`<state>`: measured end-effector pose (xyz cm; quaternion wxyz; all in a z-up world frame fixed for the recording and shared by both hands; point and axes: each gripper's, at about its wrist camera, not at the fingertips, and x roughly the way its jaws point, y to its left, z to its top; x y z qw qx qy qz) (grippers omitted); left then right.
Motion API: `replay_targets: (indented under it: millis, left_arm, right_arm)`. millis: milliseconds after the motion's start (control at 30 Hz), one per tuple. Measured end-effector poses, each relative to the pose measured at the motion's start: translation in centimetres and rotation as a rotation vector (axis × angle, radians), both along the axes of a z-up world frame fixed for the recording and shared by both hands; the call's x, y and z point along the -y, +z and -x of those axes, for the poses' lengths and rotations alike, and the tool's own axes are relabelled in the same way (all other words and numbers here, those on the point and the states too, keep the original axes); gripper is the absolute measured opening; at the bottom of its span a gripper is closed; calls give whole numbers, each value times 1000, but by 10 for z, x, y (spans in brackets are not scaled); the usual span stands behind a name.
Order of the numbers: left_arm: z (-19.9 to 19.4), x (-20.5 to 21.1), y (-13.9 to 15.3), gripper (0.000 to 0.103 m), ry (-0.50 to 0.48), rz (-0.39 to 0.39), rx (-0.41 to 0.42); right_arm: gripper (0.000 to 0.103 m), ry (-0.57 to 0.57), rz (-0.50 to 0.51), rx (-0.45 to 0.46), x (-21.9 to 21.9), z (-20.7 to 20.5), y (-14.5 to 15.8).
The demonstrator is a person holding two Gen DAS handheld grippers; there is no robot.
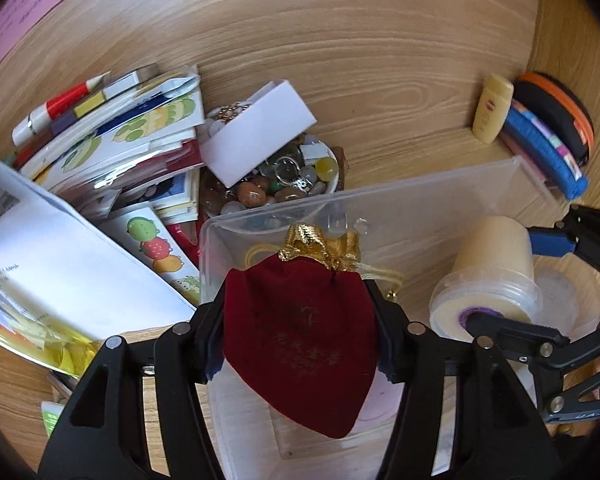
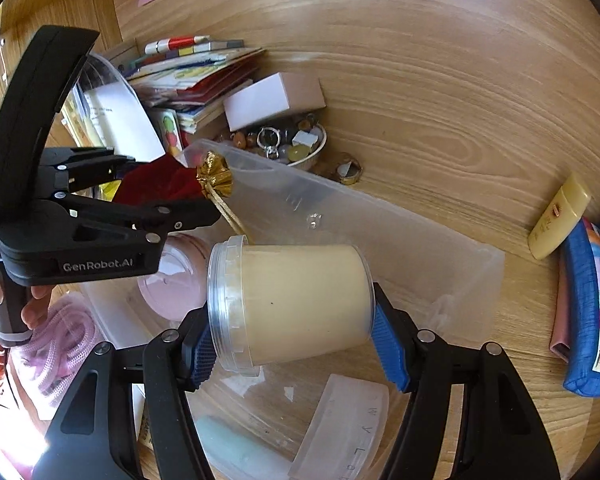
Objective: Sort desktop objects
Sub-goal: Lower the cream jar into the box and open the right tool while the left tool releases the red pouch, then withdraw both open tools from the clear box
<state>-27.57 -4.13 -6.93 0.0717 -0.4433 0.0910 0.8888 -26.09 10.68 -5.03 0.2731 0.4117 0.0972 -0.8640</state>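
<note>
**Pouch and jar held over the clear bin**

Wood-grain worktop [image 1: 380,60] is carrying a clear plastic storage bin [image 1: 440,200], a heap of booklets and papers [image 1: 132,152], and a small white bowl [image 1: 332,184] brimming with polished stones and metal trinkets. A white cardboard box [image 1: 256,132] is leaning on that bowl's rim.

The left gripper [image 1: 300,344] is pinching a dark red velvet pouch with a gold drawstring top [image 1: 296,340] between its fingers, and the pouch is hanging over the near-left part of the bin. The right gripper [image 2: 292,344] is clamping its blue-padded fingers [image 2: 388,356] onto a clear lidded jar of pale cream-coloured contents [image 2: 296,300], which is lying tilted on its side above the bin's interior.

Inside the bin, a pink round lidded tub [image 2: 172,280] is sitting near the left wall, with a frosted translucent lid-like piece [image 2: 340,428] and a pale green object [image 2: 236,448] lying on the floor.

Beside the bin, a yellow squeeze tube [image 2: 560,220] and a blue fabric pencil case [image 2: 588,312] are resting on the worktop.
</note>
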Motion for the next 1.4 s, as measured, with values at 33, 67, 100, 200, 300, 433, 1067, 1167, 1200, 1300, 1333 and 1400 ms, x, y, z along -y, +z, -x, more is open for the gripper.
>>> replay_targets:
  millis: [33, 67, 100, 200, 300, 433, 1067, 1167, 1200, 1300, 1333, 1400]
  left_arm:
    - [0, -2, -1, 59, -7, 7, 3]
    - [0, -3, -3, 59, -11, 12, 7]
    - [0, -4, -4, 60, -14, 17, 12]
    - [2, -5, -6, 64, -21, 13, 15]
    - [1, -7, -6, 68, -29, 14, 12]
    - [-2, -6, -4, 74, -30, 25, -4]
    - [-68, 12, 76, 96, 30, -27, -189]
    - [-86, 12, 87, 97, 42, -23, -226]
    - [-93, 14, 90, 98, 46, -22, -237]
    - [-113, 20, 97, 100, 59, -32, -266]
    - [-120, 21, 98, 100, 64, -36, -272]
    - [-132, 26, 99, 100, 75, -39, -282]
  right_arm:
    - [63, 1, -2, 5, 0, 0, -1]
    - [63, 0, -6, 7, 1, 0, -2]
    - [63, -1, -14, 4, 1, 0, -4]
    - [63, -9, -35, 1, 3, -1, -5]
    - [63, -15, -41, 0, 2, -2, -4]
    - [66, -4, -31, -24, 2, -6, 2]
    - [85, -90, 57, -187, -41, -48, 70]
    - [89, -102, 54, -225, -47, -65, 81]
    - [90, -105, 51, -243, -49, -72, 85]
    - [93, -107, 44, -285, -55, -91, 94]
    - [97, -107, 40, -304, -57, -99, 97]
    - [100, -111, 33, -340, -60, -112, 101]
